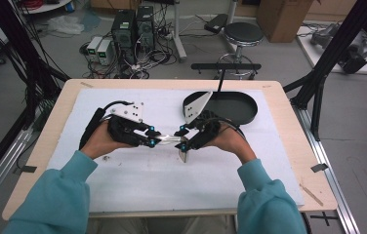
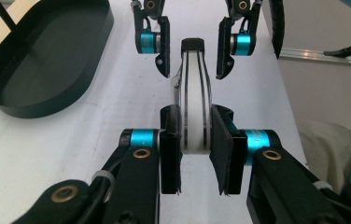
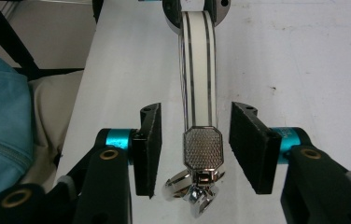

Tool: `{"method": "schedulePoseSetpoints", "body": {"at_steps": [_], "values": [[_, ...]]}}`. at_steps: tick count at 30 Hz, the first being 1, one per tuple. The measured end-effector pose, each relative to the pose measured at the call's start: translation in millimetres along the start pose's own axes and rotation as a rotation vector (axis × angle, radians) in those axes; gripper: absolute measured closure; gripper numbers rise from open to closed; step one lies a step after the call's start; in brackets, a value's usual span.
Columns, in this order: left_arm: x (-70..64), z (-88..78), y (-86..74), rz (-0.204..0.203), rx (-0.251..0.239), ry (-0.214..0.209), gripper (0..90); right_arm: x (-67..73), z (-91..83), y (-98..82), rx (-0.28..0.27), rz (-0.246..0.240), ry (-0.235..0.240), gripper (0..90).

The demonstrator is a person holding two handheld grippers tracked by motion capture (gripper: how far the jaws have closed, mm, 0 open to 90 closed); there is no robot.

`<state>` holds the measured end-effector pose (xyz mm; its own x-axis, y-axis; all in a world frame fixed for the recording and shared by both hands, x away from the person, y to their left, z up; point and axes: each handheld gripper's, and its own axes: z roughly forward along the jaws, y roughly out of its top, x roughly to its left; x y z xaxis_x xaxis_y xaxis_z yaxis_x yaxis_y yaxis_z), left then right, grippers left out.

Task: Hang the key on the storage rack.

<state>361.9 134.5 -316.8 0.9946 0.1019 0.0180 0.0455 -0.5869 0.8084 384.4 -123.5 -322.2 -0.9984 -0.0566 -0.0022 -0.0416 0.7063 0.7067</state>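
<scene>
Tray: a black oval tray (image 1: 242,113) sits on the white mat (image 1: 137,180) at the far side of the table (image 1: 289,146), beyond the right gripper; its inside looks bare in the high view and the left gripper view (image 2: 38,70).
Strap: a white strap with two thin dark stripes (image 2: 196,116) is held above the mat, nearer the person than the tray and off the tray's left end in the high view, spanning between the two grippers (image 1: 171,140).
Long axis: the strap runs straight from one gripper to the other, roughly parallel to the tray's long side.
Ends: a grey textured tab (image 3: 203,148) with a shiny metal clasp (image 3: 193,189) closes the end at the right gripper; the plain end sits in the left gripper.
Left gripper (image 2: 196,156): jaws closed narrow on the strap, pads pressing both its sides.
Right gripper (image 3: 203,149): jaws spread wide on either side of the tab, with a gap on both sides and no contact.
Hands: a person in teal sleeves (image 1: 54,195) holds both tools.
</scene>
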Motion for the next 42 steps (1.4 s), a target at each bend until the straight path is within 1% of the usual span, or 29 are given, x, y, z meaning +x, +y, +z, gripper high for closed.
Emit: {"method": "schedulePoseSetpoints", "body": {"at_steps": [2,4,5,6,11,15,16,17,18,19,20,23,24,26,27,29,30,31,32,33,34,35,36,37,38,39,40,41,42], "values": [[0.1,-1.2,-0.6,-0.004,-0.001,0.002,74.2,0.0,-0.3,0.2,-0.001,-0.005,-0.001,57.9],[0.4,-2.3,-0.8,0.002,0.001,0.005,74.2,0.3,-0.8,0.0,0.007,0.0,0.001,59.0],[0.2,-2.6,-0.9,0.0,0.0,0.005,74.2,0.9,-1.1,-0.1,0.013,0.007,-0.006,59.0],[0.0,-2.8,-1.0,-0.001,0.0,0.005,74.2,0.6,-1.2,-0.4,0.015,0.002,-0.012,59.0],[-0.1,-3.1,-1.3,0.001,0.005,0.01,74.2,0.1,-2.5,-0.3,0.007,-0.002,-0.011,61.0],[0.3,-2.6,-1.1,0.0,0.005,0.01,74.2,0.2,-2.3,-0.4,0.014,-0.004,-0.016,63.3],[0.2,-2.7,-0.9,0.002,0.008,0.01,74.2,0.2,-2.4,-0.5,0.018,0.0,-0.013,64.2],[0.2,-2.5,-1.0,0.005,0.008,0.01,74.2,0.1,-2.8,-0.5,0.013,0.004,-0.008,68.5],[0.1,-2.3,-1.0,0.003,0.006,0.011,74.2,0.1,-2.8,-0.5,0.013,0.004,-0.008,68.5],[0.2,-2.4,-1.0,0.003,0.005,0.007,74.2,0.0,-3.2,-0.4,0.015,0.001,-0.005,71.2],[0.1,-2.5,-0.8,0.006,0.004,0.007,74.2,-0.1,-3.8,0.0,0.021,-0.01,-0.013,73.6],[0.0,-2.6,-1.0,0.002,0.001,0.005,74.2,-0.2,-3.8,0.0,0.023,0.003,-0.003,74.2],[0.2,-2.8,-1.2,0.001,0.0,0.001,74.2,0.5,-3.6,0.8,0.026,-0.003,-0.016,74.6],[0.1,-3.0,-1.4,0.002,-0.004,0.003,74.1,1.4,-3.9,1.2,0.032,0.001,-0.015,74.7],[0.4,-3.8,-1.3,0.008,-0.002,0.001,74.1,1.4,-4.0,1.3,0.024,0.0,-0.014,74.7],[0.1,-4.4,-1.4,0.019,-0.01,0.008,73.9,1.0,-5.5,1.0,0.014,0.005,-0.011,74.8],[-0.4,-4.8,-2.2,0.024,-0.031,0.011,73.6,0.7,-6.9,0.9,0.005,0.006,-0.014,74.8],[-0.4,-4.8,-2.2,0.024,-0.031,0.011,73.2,0.7,-6.9,0.9,0.005,0.006,-0.014,74.8],[-0.4,-5.6,-3.1,0.03,-0.047,0.017,72.1,1.1,-7.4,0.6,0.016,0.006,-0.017,74.8],[0.1,-6.7,-4.3,0.035,-0.063,0.017,65.6,0.6,-7.0,0.3,0.017,0.001,-0.015,74.8],[0.9,-7.1,-6.2,0.048,-0.085,0.026,65.6,0.6,-7.0,0.3,0.017,0.001,-0.015,74.8],[1.3,-7.5,-8.7,0.072,-0.107,0.051,47.1,1.1,-7.1,-0.3,0.023,0.01,-0.023,74.8],[1.1,-8.7,-11.6,0.082,-0.128,0.082,47.1,1.1,-7.1,-0.3,0.023,0.01,-0.023,74.8],[1.8,-13.3,-18.2,0.085,-0.18,0.09,39.5,0.7,-8.4,-1.6,0.001,0.032,-0.02,74.8],[1.4,-15.6,-22.0,0.092,-0.213,0.09,34.4,0.5,-10.0,-2.6,-0.007,0.044,-0.026,74.8],[0.1,-18.3,-25.5,0.099,-0.232,0.102,31.5,-0.3,-11.8,-4.0,-0.016,0.052,-0.027,74.8],[0.1,-18.3,-25.5,0.099,-0.232,0.102,28.7,-1.1,-13.7,-5.6,-0.033,0.074,-0.036,74.8],[-1.7,-20.5,-28.9,0.103,-0.253,0.117,23.1,-2.5,-16.1,-7.5,-0.044,0.096,-0.039,74.8],[-2.9,-22.5,-31.9,0.099,-0.275,0.124,23.1,-2.5,-16.1,-7.5,-0.044,0.096,-0.039,74.8]]}}
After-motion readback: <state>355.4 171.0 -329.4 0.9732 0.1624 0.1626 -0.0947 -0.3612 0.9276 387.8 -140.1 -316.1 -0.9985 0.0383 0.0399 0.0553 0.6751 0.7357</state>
